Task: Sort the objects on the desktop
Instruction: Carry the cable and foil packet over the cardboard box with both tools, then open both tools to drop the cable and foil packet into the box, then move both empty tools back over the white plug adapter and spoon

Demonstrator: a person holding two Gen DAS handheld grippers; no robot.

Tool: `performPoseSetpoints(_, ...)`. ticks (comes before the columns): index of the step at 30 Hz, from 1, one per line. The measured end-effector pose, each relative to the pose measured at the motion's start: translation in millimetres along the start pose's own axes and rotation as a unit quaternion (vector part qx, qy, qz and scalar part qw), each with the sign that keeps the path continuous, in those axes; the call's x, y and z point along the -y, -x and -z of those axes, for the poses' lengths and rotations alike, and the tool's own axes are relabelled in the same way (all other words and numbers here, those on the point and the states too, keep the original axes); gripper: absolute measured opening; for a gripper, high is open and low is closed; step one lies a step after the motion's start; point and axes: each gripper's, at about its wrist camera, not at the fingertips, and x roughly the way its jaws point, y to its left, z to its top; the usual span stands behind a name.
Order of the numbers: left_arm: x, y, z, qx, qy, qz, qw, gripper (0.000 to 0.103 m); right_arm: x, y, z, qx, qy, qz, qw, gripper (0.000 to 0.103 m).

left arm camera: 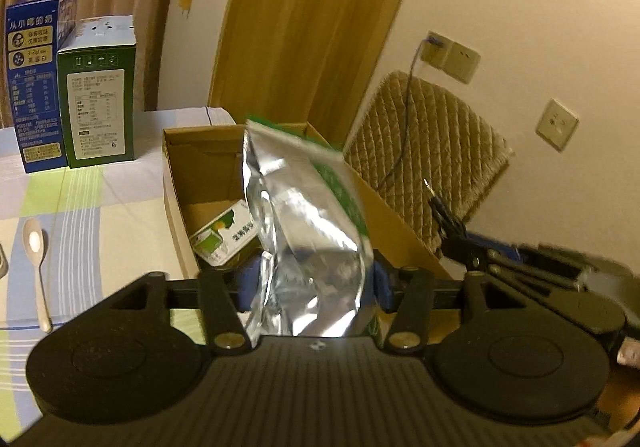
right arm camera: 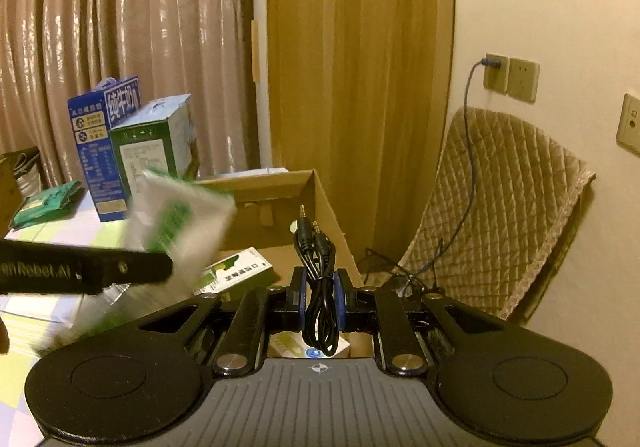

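Note:
My left gripper [left arm camera: 314, 283] is shut on a silver foil pouch [left arm camera: 304, 231] with a green front, held upright over the near edge of an open cardboard box [left arm camera: 176, 183]. The pouch shows blurred in the right wrist view [right arm camera: 176, 223]. My right gripper [right arm camera: 319, 289] is shut on a coiled black audio cable [right arm camera: 316, 267], plugs pointing up, over the same box [right arm camera: 320, 199]. A small green and white carton [left arm camera: 224, 239] lies inside the box; it also shows in the right wrist view [right arm camera: 236, 273]. The right gripper with the cable appears at the right of the left wrist view [left arm camera: 452, 223].
Blue [left arm camera: 34, 87] and green [left arm camera: 100, 95] milk cartons stand at the table's back left. A white spoon [left arm camera: 36, 259] lies on the checked tablecloth. A green packet [right arm camera: 44, 203] lies far left. A quilted chair [right arm camera: 508, 207] and wall sockets [right arm camera: 510, 77] stand right of the box.

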Motion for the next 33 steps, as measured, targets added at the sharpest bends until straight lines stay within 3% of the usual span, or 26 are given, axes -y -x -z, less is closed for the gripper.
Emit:
performPoseSetpoints(10, -24, 18, -3, 0.020, 0.014, -0.022, 0.9994, 0.054, -10, -26, 0, -0.009, -0.007, -0.030, 0.999, 0.011)
performPoseSetpoints(14, -34, 27, -2, 0.025, 0.014, -0.027, 0.9992, 0.058, -3, -32, -6, -0.003, -0.048, -0.052, 0.997, 0.014)
performPoseSetpoints(18, -47, 35, 3, 0.022, 0.008, -0.042, 0.9988, 0.061, 1, -24, -7, 0.001, -0.056, -0.044, 0.997, 0.025)
performPoseSetpoints(23, -70, 48, 11, 0.016, 0.012, -0.061, 0.9979, 0.061, -1, -18, -3, -0.010, -0.065, -0.043, 0.997, 0.030)
performPoseSetpoints(25, -79, 54, 14, 0.015, 0.012, -0.071, 0.9973, 0.063, -8, -16, -2, -0.015, -0.067, -0.046, 0.997, 0.039)
performPoseSetpoints(28, -91, 64, 19, 0.012, 0.012, -0.085, 0.9962, 0.073, -26, -10, -2, -0.015, -0.063, -0.057, 0.996, 0.058)
performPoseSetpoints(33, -110, 77, 29, 0.003, 0.010, -0.111, 0.9938, 0.084, -64, -1, -8, -0.010, -0.036, -0.085, 0.996, 0.069)
